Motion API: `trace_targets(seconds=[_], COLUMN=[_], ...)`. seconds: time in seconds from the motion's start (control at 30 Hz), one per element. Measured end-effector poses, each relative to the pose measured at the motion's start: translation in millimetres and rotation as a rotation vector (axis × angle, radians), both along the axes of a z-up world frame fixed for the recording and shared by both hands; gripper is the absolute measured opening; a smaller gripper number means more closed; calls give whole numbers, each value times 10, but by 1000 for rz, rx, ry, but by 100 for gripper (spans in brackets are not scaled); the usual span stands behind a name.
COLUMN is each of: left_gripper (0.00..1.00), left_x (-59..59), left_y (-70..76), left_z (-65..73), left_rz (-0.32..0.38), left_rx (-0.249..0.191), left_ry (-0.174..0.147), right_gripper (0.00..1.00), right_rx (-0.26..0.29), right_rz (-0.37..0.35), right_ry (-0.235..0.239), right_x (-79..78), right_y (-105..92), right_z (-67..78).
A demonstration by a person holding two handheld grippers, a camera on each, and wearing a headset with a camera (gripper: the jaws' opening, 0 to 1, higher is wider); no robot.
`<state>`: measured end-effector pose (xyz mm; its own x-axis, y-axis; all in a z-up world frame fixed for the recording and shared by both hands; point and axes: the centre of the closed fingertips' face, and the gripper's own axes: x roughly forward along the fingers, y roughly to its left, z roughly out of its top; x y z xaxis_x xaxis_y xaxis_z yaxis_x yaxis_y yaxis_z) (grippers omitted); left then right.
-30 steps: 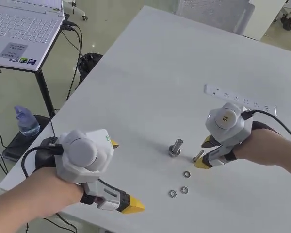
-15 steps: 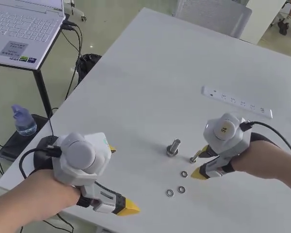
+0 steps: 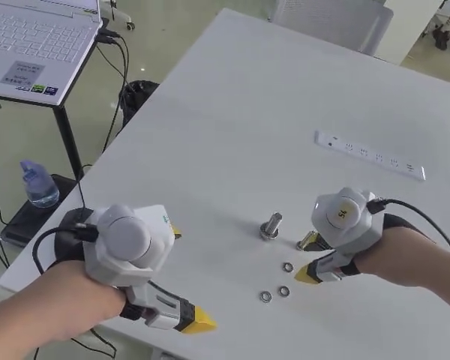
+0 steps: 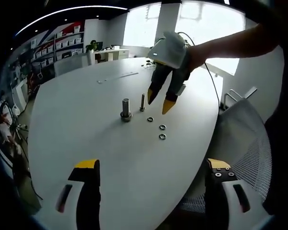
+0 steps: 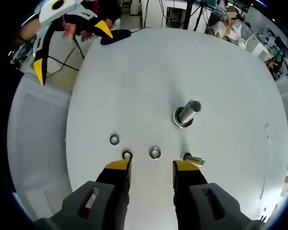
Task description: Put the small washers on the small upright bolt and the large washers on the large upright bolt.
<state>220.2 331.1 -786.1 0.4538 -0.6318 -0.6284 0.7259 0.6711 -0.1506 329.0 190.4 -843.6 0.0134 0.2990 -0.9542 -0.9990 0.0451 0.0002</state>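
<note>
Nearest, the left gripper (image 4: 152, 165) hung at the white surface's (image 3: 232, 135) near edge, jaws wide apart. Beyond it, three washers (image 3: 283, 291) lay flat and loose, the right gripper (image 5: 152, 165) poised over them, jaws apart. Thin, hard and light, they would likely skid; a pinch across the outer rim looked best. Behind stood the small bolt (image 3: 307, 240) and large bolt (image 3: 271, 225), both upright.

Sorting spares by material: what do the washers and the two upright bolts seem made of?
Washers: likely steel, bright silvery rings catching light. Large bolt: grey metal, probably steel, with a shiny shank. Small bolt: silvery metal too; plating too small to tell.
</note>
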Motion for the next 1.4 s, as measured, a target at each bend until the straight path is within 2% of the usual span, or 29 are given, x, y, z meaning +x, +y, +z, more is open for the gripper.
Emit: trace_targets(seconds=[0.2,0.27,0.43,0.67,1.0,1.13,1.4], left_gripper=[90,90,90,93,94,93,94], left_x=[23,24,33,68,67,45,54], left_y=[31,28,28,48,109,136,167], left_z=[7,-1,9,34,2,-31,-23], left_rz=[5,7,1,-3,-6,-14,-12], left_rx=[-4,-13,-9,-1,19,44,53], left_ry=[-1,9,4,-18,-23,-22,-36], right_gripper=[33,32,31,31,30,29,28], right_rx=[-2,-1,-18,-18,-23,-32,-18], right_rz=[-24,-31,-9,-20,-26,-20,-39], right_ry=[-2,-5,-13,-16,-14,-16,-7], right_x=[33,38,25,74,66,40,52], right_y=[4,14,20,32,61,63,63], right_z=[-123,-151,-229,-272,-343,-353,-359])
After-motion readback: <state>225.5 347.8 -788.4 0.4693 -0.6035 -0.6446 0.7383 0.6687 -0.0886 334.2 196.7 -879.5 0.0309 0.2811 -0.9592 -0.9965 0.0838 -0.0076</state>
